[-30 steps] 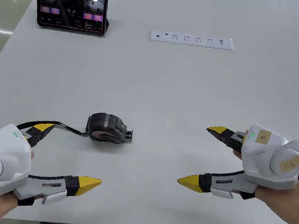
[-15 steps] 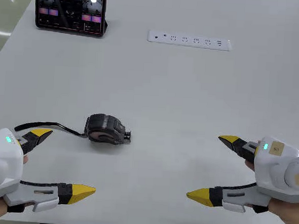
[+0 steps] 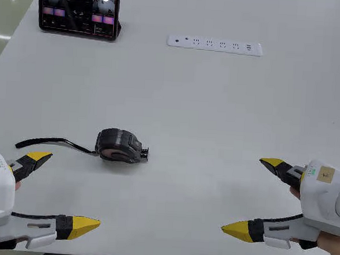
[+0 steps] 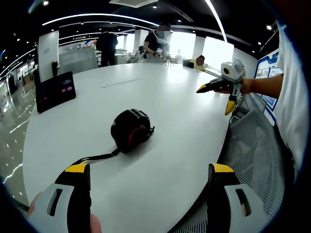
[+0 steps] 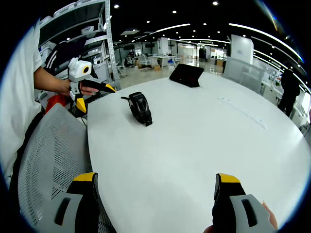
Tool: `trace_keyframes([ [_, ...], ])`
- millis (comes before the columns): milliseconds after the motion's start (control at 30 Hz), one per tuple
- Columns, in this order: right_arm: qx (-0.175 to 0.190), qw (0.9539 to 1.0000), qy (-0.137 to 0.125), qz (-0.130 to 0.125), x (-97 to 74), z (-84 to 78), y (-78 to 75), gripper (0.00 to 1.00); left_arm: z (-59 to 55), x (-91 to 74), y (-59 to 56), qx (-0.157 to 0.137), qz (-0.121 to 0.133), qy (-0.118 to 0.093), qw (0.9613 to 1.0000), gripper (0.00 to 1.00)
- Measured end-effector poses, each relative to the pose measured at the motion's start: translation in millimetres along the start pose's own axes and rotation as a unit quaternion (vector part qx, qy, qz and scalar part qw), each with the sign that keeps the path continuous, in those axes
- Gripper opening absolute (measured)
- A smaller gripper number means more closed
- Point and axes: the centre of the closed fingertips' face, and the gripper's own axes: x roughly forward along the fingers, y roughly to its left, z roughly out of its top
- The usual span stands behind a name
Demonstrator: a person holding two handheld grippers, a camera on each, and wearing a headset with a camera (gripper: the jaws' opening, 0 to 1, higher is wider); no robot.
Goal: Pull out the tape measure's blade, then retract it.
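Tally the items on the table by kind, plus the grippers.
Tape measure: 1
Tablet: 1
Power strip: 1
Grippers: 2 (left gripper, right gripper, both open)
Total: 5

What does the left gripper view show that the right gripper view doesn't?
Left gripper view: the right gripper, jaws open, and people standing at the far end of the table. Right gripper view: the left gripper, jaws open, and tall shelves behind it. Both: the tape measure lying on the table, the tablet, and a mesh chair.
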Motion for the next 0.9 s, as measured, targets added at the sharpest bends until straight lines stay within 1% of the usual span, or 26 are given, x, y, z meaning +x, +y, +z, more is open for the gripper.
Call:
trace_keyframes([
  [167,0.0,1.0,-0.001,-0.003,-3.0,-0.9,-0.8,0.99,-1.0,-1.8,1.1,0.005,0.001,0.002,1.0,0.99],
  [533,0.003,1.0,0.002,-0.001,-3.1,-3.7,0.6,0.99,-4.0,-0.1,-2.8,0.008,-0.005,0.007,0.9999,0.99],
  [733,0.004,1.0,-0.001,-0.001,-1.3,-1.7,1.9,0.99,-0.9,1.0,2.3,0.006,0.006,0.003,1.0,0.99],
  [900,0.006,1.0,-0.004,0.001,2.3,-0.4,4.9,0.99,-0.5,2.8,3.2,0.007,0.007,0.003,0.9999,0.99],
])
